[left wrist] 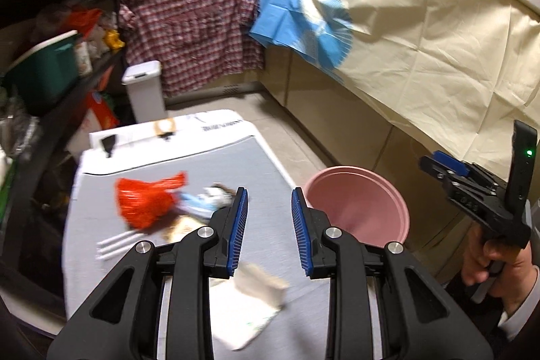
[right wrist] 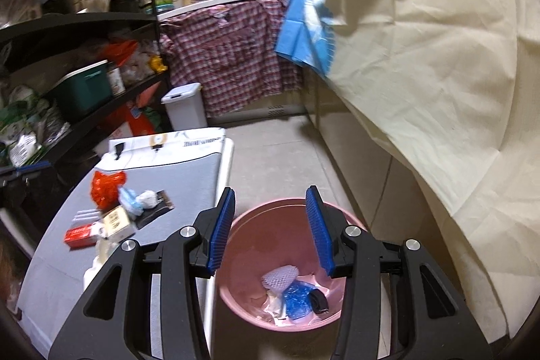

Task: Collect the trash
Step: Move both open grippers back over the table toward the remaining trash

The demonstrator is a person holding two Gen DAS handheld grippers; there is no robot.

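Observation:
My left gripper [left wrist: 270,194] is open with nothing between its pads, above a grey-topped table [left wrist: 202,164]. On the table lie a red plastic bag [left wrist: 145,204], a blue and white wrapper [left wrist: 199,204], white sticks [left wrist: 118,242] and a blurred sheet of paper [left wrist: 249,309]. My right gripper [right wrist: 271,191] is open and empty over a pink bin [right wrist: 236,292] on the floor beside the table. In the bin are a white foam net [right wrist: 280,275], a blue plastic piece [right wrist: 297,297] and a black item [right wrist: 319,301]. A red box [right wrist: 82,237] and a beige box [right wrist: 116,221] also lie on the table.
A white pedal bin [right wrist: 185,105] stands beyond the table. Black shelves [left wrist: 50,83] packed with goods line the left. A cream cloth [left wrist: 422,56] hangs from the counter on the right, and a checked cloth [left wrist: 189,32] hangs at the back. Tiled floor runs between table and counter.

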